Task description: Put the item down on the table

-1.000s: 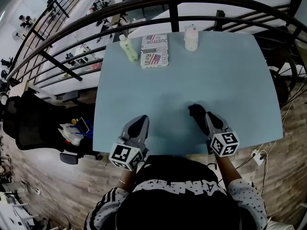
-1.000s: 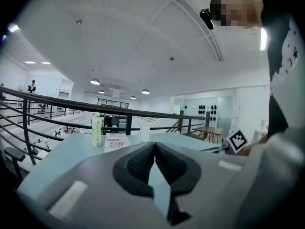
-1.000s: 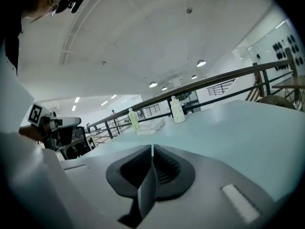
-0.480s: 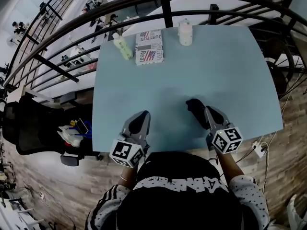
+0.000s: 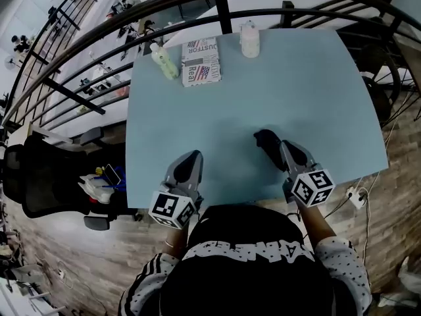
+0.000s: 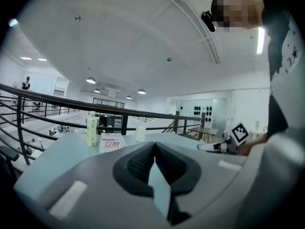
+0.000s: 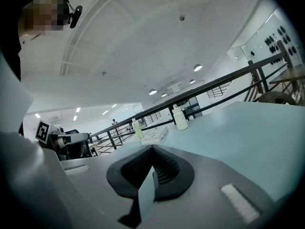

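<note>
Both grippers rest low over the near part of the light blue table (image 5: 309,91). My left gripper (image 5: 191,158) is shut, its dark pads meeting (image 6: 153,152) with nothing between them. My right gripper (image 5: 266,139) is also shut and empty, its pads pressed together (image 7: 152,160). At the far edge stand a pale green bottle (image 5: 161,59), a flag-printed booklet (image 5: 200,61) and a white bottle (image 5: 249,39). The same three show ahead of the left jaws as the green bottle (image 6: 92,130), the booklet (image 6: 112,142) and the white bottle (image 6: 140,131).
A dark curved railing (image 5: 164,8) runs just behind the table's far edge, over a lower floor. A black office chair (image 5: 46,176) stands left of the table. Cables and a power strip (image 5: 355,199) lie on the wooden floor at the right.
The head view has shifted a little, so the table sits slightly higher in the picture. Both grippers stay near the front edge; the right one has drifted slightly right.
</note>
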